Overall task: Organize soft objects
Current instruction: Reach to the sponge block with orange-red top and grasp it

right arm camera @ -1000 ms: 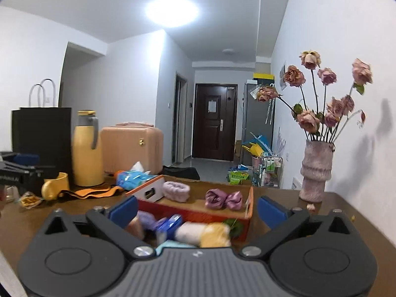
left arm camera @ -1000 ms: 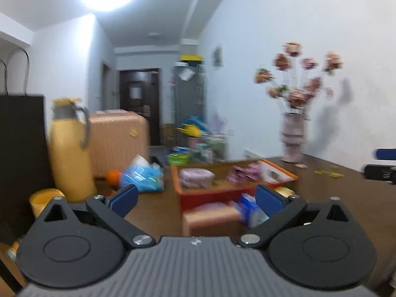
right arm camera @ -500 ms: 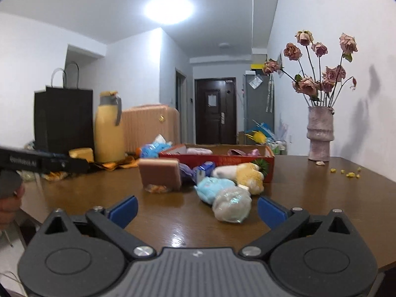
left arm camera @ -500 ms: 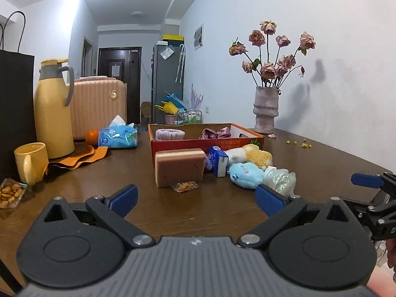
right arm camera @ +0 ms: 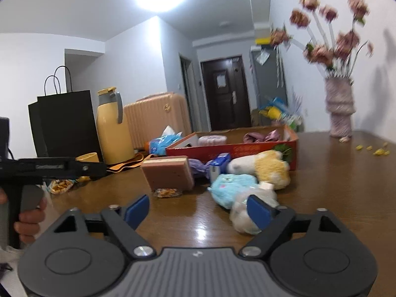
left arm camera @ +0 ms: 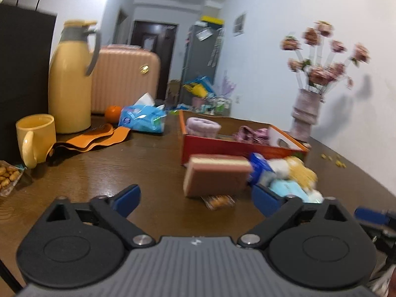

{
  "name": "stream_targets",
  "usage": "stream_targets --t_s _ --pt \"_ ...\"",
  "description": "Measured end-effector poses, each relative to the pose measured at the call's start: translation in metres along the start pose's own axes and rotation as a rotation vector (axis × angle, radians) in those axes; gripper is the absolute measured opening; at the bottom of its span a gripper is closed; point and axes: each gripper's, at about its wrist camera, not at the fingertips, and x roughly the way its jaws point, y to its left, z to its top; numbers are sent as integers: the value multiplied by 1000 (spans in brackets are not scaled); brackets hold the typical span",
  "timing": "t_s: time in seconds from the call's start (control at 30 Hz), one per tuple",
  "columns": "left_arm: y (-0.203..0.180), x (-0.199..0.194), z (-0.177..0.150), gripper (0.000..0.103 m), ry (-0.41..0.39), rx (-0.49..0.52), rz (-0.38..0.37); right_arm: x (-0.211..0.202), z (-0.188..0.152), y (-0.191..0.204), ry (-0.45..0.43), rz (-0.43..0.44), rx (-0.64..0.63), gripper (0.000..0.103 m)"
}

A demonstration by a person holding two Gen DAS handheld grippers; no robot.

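Brown table [right arm camera: 334, 173], red box [right arm camera: 247, 148] at the back. Sponge [left arm camera: 217, 177] dead ahead of left claw [left arm camera: 195, 198], long axis crosswise; right claw [right arm camera: 198, 210] beside white pouch [right arm camera: 245, 210]. Both just narrowing, gaping on nothing.

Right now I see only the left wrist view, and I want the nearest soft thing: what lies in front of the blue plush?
Observer: A white pouch lies nearest, against the blue plush.
Operator: Anything hidden behind the sponge?
Observer: Yes, a purple wrapped thing, between the sponge and the blue carton.
Operator: Is the box's near wall plain red?
Observer: No. The box has print there, with green leaves at its right end.
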Motion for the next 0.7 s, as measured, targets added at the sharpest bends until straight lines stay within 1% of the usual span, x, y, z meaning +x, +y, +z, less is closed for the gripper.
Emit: stream_targets --t_s 0.03,0.07,0.1,0.13,0.2,0.27,0.3,0.33,0.37,0.4,0.43,0.47,0.5,0.53,0.6,0.7 --pt "3 9 5 87 7 -17 -6 14 6 -1 19 12 18 70" --pt "8 21 12 84 21 -37 -18 29 13 -2 38 27 33 65" --pt "12 33 19 76 42 -55 -24 44 19 -1 54 36 41 61" --pt "14 43 24 70 58 -68 -34 61 25 -1 76 43 44 60" --pt "21 66 34 67 101 -93 -67 93 36 0 105 50 48 52" --pt "25 85 39 64 141 -111 -96 120 45 0 123 60 53 51" --pt "27 93 40 61 158 -123 -110 133 49 0 126 69 59 50" --pt "29 100 41 55 175 -133 -128 144 52 -1 128 78 69 50" --pt "30 106 42 51 191 -139 -152 154 56 -2 130 88 79 48" --pt "32 112 42 44 209 -147 -174 163 59 -2 135 99 88 44" --pt "35 117 41 41 232 -164 -200 171 60 -3 146 108 104 42" --pt "37 121 40 40 250 -183 -218 179 61 -4 159 117 118 36" --pt "40 123 39 38 260 -207 -232 186 61 -5 177 127 130 27" --pt "44 123 38 37 260 -231 -244 192 60 -5 189 132 139 27" --pt "45 121 39 35 250 -242 -248 193 59 -4 182 133 142 26" --pt "40 106 45 34 219 -234 -264 180 65 2 153 136 116 26"
